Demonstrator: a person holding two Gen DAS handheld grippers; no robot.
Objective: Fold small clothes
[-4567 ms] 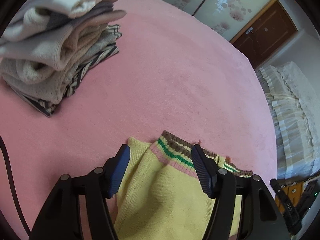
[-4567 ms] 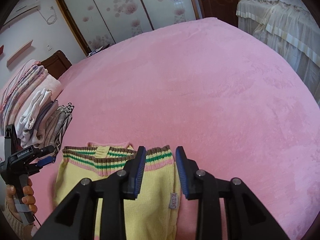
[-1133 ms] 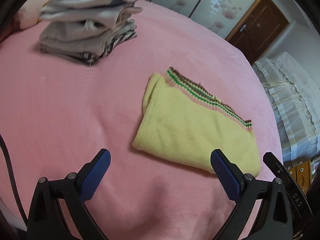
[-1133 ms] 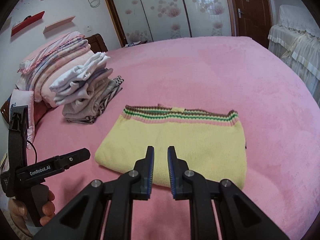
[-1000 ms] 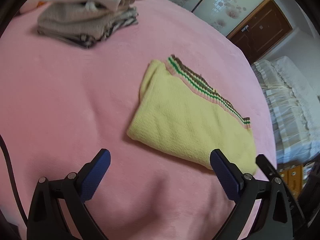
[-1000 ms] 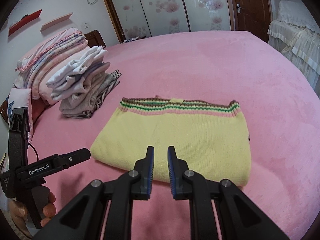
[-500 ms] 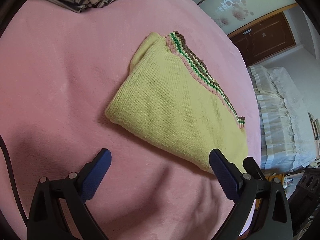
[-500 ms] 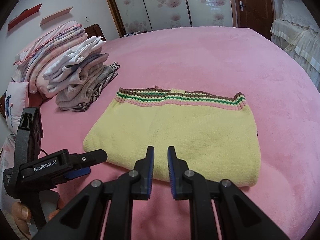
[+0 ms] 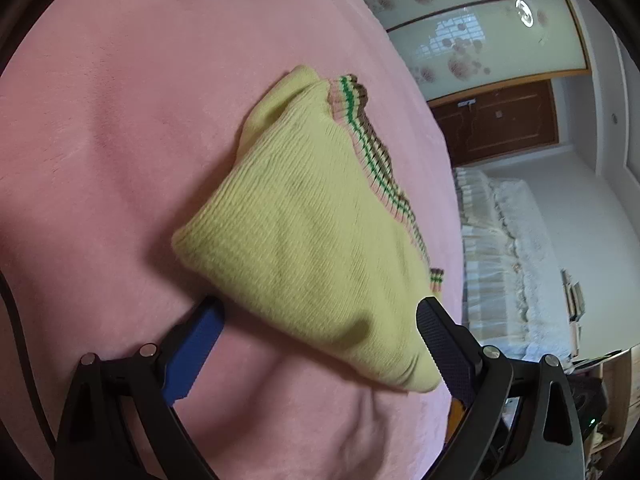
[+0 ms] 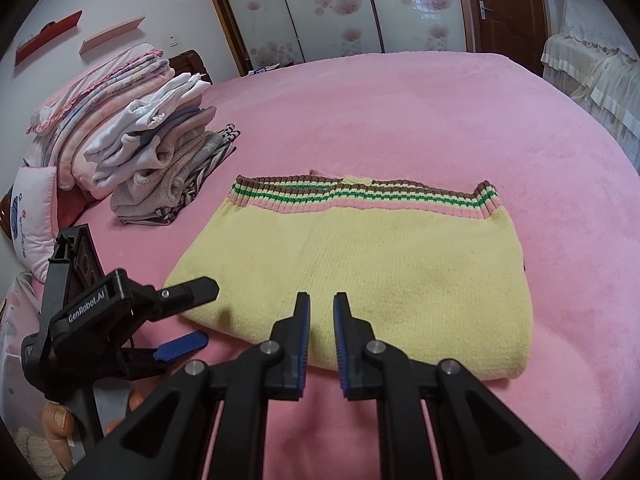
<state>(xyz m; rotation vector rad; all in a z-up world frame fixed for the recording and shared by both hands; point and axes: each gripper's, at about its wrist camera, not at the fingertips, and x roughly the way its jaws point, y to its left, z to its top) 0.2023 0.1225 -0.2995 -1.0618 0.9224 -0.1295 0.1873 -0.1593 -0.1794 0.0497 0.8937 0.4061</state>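
My yellow knit garment (image 10: 356, 272) lies flat on the pink bed (image 10: 400, 112), already folded into a rectangle with its striped waistband (image 10: 360, 194) along the far edge. At ten o'clock from it sits the stack of folded clothes (image 10: 160, 160). My left gripper (image 9: 316, 336) is spread wide around the near left corner, gripping nothing yet. My right gripper (image 10: 321, 340) hovers at the near edge, nearly closed and empty. I judge one more fold and stacking remain.
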